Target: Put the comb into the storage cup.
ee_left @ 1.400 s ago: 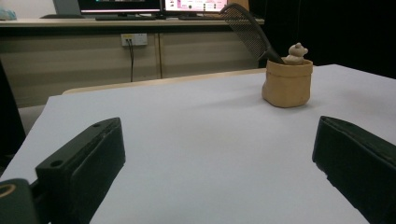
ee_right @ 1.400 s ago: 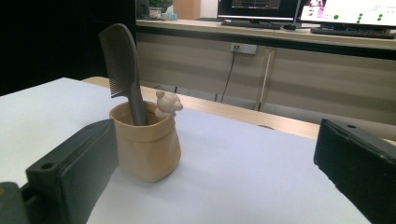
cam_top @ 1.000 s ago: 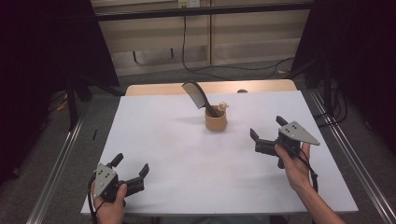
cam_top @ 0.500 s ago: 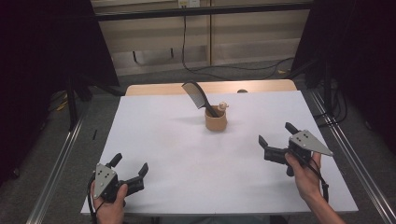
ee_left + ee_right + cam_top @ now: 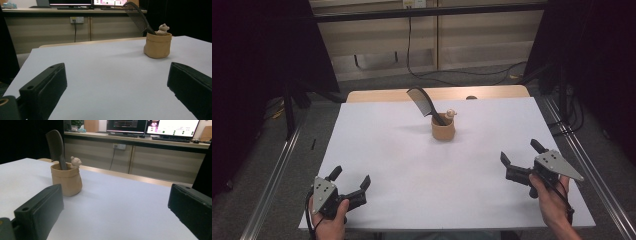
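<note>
Tan cup (image 5: pixel 443 130) | upright | mid-table | well ahead of right claw (image 5: pixel 521 161)

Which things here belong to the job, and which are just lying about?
In the job:
tan cup
black comb standing in it
small figure on its rim

Lying about:
monitors on the far desk
wall socket
floor cable

Comb (image 5: pixel 422 102) handle hidden inside cup (image 5: pixel 443 131); small figure (image 5: pixel 450 114) too small to identify.

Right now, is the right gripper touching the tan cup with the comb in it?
Apart. The high view shows bare white table between the right gripper and the cup; its jaws stand open and empty.
</note>
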The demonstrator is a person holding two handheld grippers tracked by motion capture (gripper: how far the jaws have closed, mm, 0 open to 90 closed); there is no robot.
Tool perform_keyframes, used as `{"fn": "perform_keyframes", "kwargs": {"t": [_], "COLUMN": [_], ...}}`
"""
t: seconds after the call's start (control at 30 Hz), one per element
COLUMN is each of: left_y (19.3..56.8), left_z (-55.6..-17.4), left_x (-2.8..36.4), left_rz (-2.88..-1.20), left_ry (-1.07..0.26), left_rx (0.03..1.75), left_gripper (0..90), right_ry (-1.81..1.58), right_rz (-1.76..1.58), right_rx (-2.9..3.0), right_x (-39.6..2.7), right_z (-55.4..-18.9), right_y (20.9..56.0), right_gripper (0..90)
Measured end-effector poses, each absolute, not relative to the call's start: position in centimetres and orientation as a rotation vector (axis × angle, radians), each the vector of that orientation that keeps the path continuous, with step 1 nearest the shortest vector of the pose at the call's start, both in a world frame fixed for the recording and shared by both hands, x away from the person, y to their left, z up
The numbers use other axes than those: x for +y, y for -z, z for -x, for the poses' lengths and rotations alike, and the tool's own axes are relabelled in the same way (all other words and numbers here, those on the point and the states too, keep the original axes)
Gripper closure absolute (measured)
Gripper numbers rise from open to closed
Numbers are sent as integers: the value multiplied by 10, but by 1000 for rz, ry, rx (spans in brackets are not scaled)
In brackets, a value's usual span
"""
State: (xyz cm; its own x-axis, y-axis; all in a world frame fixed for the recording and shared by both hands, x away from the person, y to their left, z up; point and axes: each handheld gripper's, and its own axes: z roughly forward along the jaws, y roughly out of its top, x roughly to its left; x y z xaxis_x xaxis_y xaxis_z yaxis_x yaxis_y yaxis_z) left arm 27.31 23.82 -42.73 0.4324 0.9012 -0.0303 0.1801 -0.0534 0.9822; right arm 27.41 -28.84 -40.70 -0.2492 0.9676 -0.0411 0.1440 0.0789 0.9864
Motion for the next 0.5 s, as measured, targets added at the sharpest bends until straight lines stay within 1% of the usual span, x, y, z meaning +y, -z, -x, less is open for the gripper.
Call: {"fn": "perform_keyframes", "kwargs": {"t": [0.5], "left_y": [426], "left_z": [-269], "left_x": [238], "left_rz": [-1521], "left_ry": [-769], "left_rx": [991], "left_gripper": [27], "right_ry": [-1234], "right_rz": [-1139], "right_rx": [1518], "right_x": [-294], "right_z": [-246], "right_y": [416], "right_gripper": [0]}}
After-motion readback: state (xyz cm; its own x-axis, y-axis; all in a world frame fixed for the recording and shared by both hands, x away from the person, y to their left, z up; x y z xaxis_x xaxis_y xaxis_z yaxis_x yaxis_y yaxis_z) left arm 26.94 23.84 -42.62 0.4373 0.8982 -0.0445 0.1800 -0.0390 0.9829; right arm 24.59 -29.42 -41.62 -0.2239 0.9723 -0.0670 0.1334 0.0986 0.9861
